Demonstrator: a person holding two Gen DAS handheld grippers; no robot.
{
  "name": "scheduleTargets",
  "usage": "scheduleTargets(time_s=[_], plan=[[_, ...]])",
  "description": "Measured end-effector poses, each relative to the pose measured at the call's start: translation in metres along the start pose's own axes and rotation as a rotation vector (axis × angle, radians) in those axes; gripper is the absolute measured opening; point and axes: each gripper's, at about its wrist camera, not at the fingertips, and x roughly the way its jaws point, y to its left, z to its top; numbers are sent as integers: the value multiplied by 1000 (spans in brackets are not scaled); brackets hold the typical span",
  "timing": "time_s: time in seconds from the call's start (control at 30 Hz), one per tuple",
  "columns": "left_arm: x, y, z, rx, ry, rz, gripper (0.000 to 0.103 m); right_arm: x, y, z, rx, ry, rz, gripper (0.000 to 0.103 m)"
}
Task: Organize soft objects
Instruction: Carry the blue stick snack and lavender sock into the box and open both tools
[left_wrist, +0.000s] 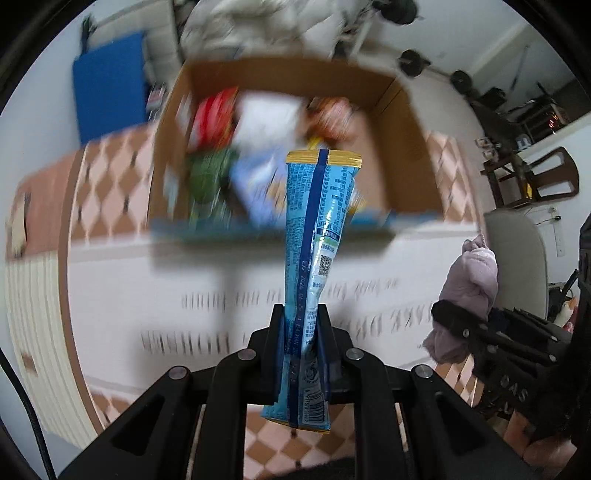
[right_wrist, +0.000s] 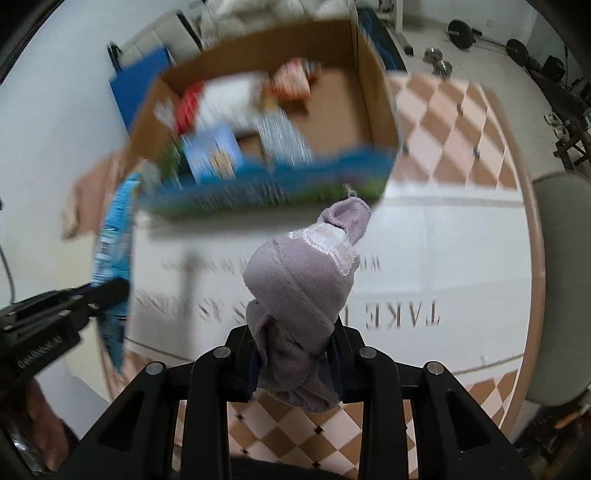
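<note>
My left gripper (left_wrist: 301, 325) is shut on a long blue snack packet (left_wrist: 317, 236) with a yellow top seam, held upright above the mat just in front of the cardboard box (left_wrist: 406, 122). My right gripper (right_wrist: 295, 343) is shut on a lilac rolled sock bundle (right_wrist: 306, 273), also held above the mat before the box (right_wrist: 373, 99). The open box holds several blurred packets, red, green, blue and white. The right gripper and its sock (left_wrist: 469, 291) show at the right of the left wrist view. The left gripper and packet (right_wrist: 114, 236) show at the left of the right wrist view.
The box stands on a round mat (right_wrist: 461, 258) with white centre, printed letters and pink-brown checks. A blue pad (left_wrist: 107, 99) lies on the floor behind left. A grey chair (right_wrist: 561, 280) stands at the right. Barbell weights (right_wrist: 458, 33) lie far right.
</note>
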Motion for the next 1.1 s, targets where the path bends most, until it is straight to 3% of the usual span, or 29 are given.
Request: scheduleTargets(time_s=[0.2,0.3,0.47,0.7,0.83,0.87,0.9,0.93,1.0,1.1], plan=[[12,-40,110,68,13,-31,13,-34,-10,82,41,-95,17,32],[41,-52,160,76,80,-65,13,-24,-22,119,63,-85,17,32],[90,-75,210,100,193,-69,13,19,-29,163,107,-16,17,32],[139,-87,230,127,298,-36,16,61,-43,189,142,53,-4,34],[144,-95,229,166,299,-29,21,75,-48,196,147,104,-35,41],[145,-95,230,165,306,-31,23,77,-48,197,137,112,-44,49],[145,-96,231,165,308,-40,27,78,-47,197,134,116,-46,64],[143,-96,231,167,304,-36,33,78,-47,198,132,115,-51,70],[141,-97,233,174,289,-27,41,79,-44,197,121,122,-37,78],[135,-93,233,172,265,-14,55,77,-39,198,114,113,-52,79]])
